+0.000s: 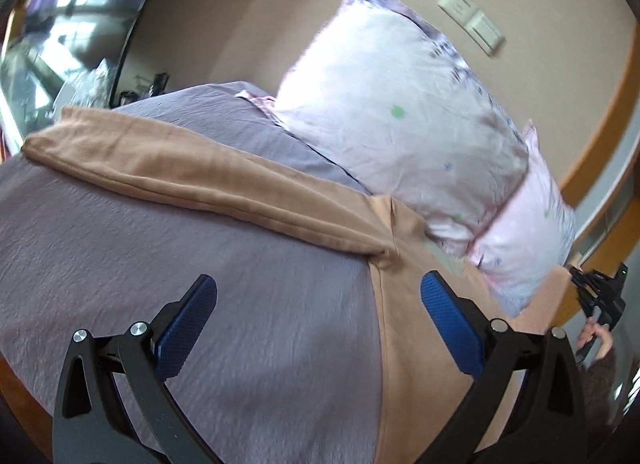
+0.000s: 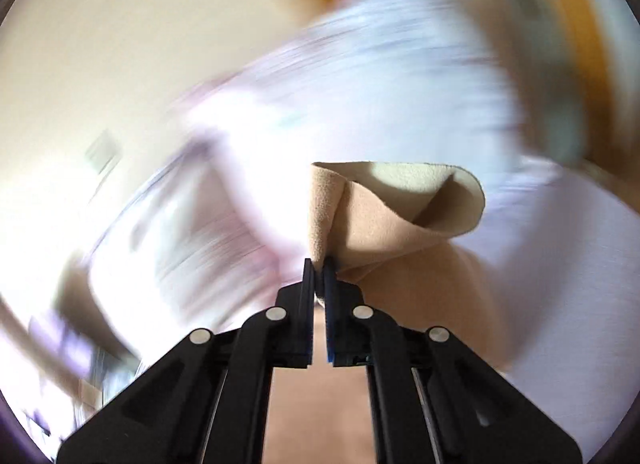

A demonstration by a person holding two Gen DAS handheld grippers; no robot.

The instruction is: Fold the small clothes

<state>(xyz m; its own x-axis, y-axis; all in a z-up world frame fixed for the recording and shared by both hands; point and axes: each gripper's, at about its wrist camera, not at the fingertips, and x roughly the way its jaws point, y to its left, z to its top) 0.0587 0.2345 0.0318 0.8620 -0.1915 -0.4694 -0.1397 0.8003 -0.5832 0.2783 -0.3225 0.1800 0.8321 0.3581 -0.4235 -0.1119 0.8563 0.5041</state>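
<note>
1. Blue-padded fingers (image 1: 188,328) of the left gripper (image 1: 320,324) stand wide apart above the bed, holding nothing; one pad hangs over the lilac bedspread (image 1: 160,264), the other over the tan cloth.
2. On the right gripper (image 2: 319,272) the fingers are pressed together, clamped on a folded edge of the tan garment (image 2: 384,216), which curls up and over past the tips and shows a paler inner face.
3. Seen from the left wrist, the same garment (image 1: 200,180) lies spread on the bed: a long sleeve-like strip runs across the bedspread toward the far left, and the body of the cloth continues under the right-hand pad toward the lower edge of the view.
4. Two pillows (image 1: 400,104) lean against the wall just beyond the garment; whether they touch it cannot be told.
5. The right wrist view is heavily blurred behind the cloth, so little else can be read there.
6. Handling, as a judgement: the cloth looks soft, light and limp, a fleecy knit that will droop and fold on itself wherever it is not supported. It should not slip much from the textured pads.
7. A good hold for the free gripper would be an edge or corner, such as the sleeve end or the seam where the sleeve meets the body, pinching a single layer to avoid dragging the bedspread along.
</note>
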